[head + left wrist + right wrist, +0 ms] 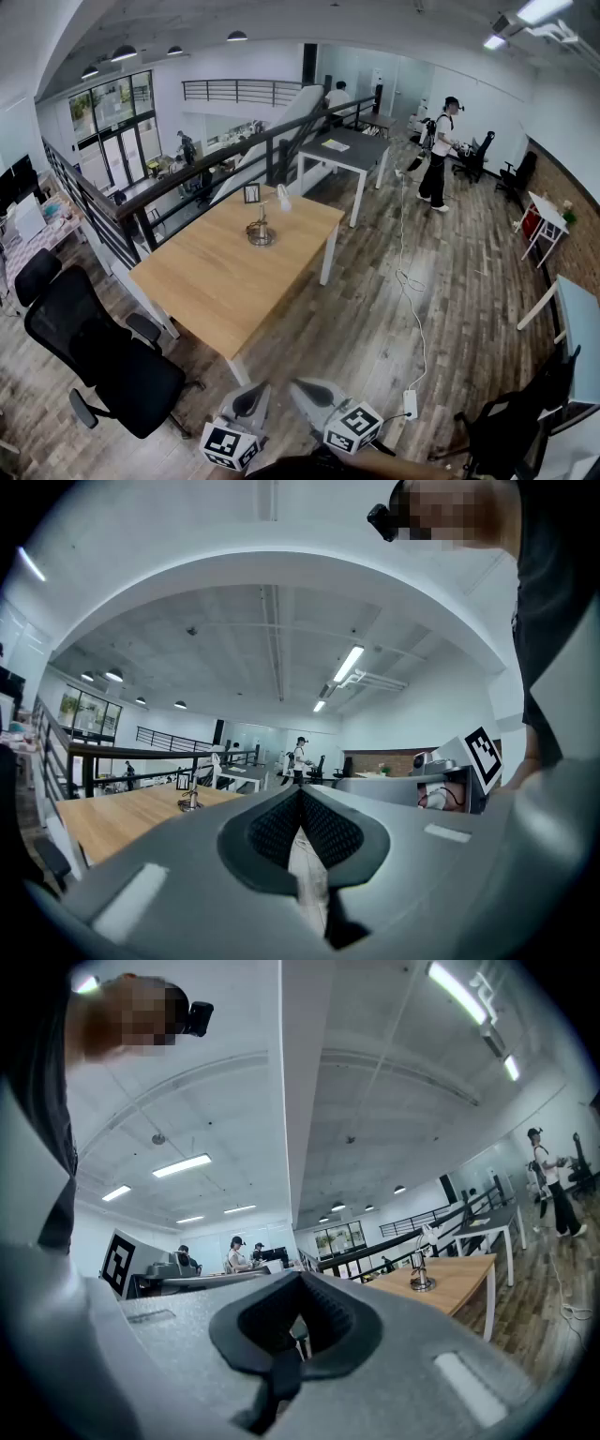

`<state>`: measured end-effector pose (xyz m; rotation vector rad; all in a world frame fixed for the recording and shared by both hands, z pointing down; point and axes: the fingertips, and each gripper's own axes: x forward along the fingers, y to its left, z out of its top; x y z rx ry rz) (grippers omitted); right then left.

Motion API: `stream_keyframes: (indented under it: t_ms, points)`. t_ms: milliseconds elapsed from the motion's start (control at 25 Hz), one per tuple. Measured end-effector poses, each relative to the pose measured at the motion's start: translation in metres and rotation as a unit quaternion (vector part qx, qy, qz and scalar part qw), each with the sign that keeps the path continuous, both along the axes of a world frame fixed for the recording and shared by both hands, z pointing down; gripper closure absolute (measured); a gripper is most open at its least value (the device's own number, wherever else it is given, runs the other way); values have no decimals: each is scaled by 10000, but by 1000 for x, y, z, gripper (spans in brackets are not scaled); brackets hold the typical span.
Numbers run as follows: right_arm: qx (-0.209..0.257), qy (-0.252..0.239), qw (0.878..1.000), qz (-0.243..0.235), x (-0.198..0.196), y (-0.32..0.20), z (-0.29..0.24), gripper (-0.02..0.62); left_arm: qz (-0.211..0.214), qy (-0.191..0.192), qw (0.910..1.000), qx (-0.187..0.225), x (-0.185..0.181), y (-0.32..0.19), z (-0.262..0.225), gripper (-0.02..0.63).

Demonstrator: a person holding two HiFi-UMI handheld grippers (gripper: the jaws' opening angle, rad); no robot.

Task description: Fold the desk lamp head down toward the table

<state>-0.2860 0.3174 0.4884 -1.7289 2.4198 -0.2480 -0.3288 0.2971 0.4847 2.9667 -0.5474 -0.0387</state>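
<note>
The desk lamp (261, 223) stands upright toward the far end of the wooden table (211, 281). Its head (283, 196) is raised and leans right above the round base (260, 237), and a small picture frame (251, 193) sits just beyond it. As I judge it, the fold is not yet begun.

Both my tools are well short of the table, near me at the bottom of the head view. The left gripper (251, 397) and right gripper (311, 390) point level, each with its jaws pressed together on nothing. A black office chair (103, 361) sits off the table's near left corner. On the right, a white cable (409, 291) trails over the floor to a power strip (410, 403).

My main worry is the base. The lamp looks light, so pressing the head down with one tool while nothing steadies the base could skid or tip it, perhaps into the frame. Arriving with the jaws closed would leave me only a push, which can slip off the head. On the way in, the cable could catch a foot.
</note>
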Motion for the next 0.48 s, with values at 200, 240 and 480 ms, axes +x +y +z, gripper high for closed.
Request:
stream_keyframes:
  t_ms: [200,240,480]
  points:
    - [14,8,10000,-15,7,-4,-2,594,3,-10,10000,5,8,-2,0,604]
    - [5,8,10000,-23,8,-4,-1,594,0,-10,10000,-2,9,-3,1,604]
    - [-10,43,10000,-30,18,-8,-1,594,-24,-8,10000,-40,20,-8,2,604]
